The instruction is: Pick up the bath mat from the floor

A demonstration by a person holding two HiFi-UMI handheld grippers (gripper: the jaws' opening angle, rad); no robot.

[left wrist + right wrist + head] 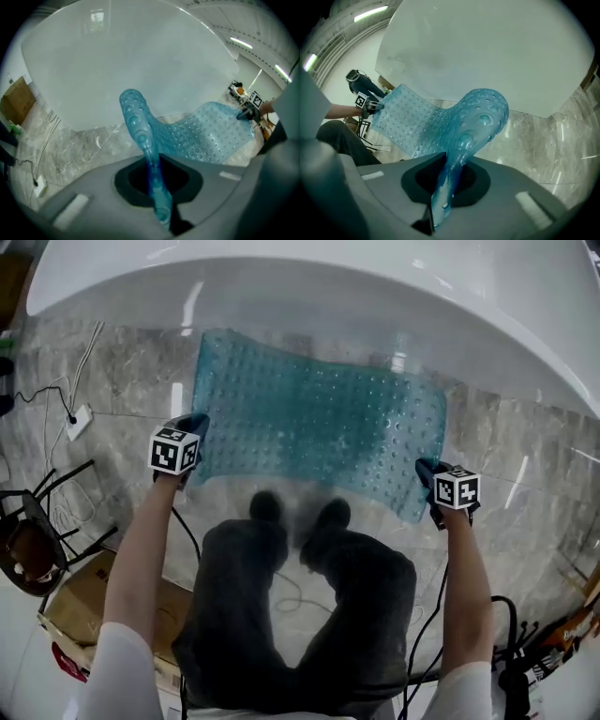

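A translucent blue bath mat with rows of round suction bumps lies spread over the marble floor in front of the white tub. My left gripper is shut on the mat's near left corner, and the pinched edge runs between its jaws in the left gripper view. At the near right corner my right gripper is shut on the mat, whose corner curls up above the jaws in the right gripper view. Both corners look lifted slightly off the floor.
The tub's rim curves across the far side. A white socket box with cable lies on the floor at left, beside a dark chair and a cardboard box. Cables and gear sit at the lower right. The person's legs stand between both arms.
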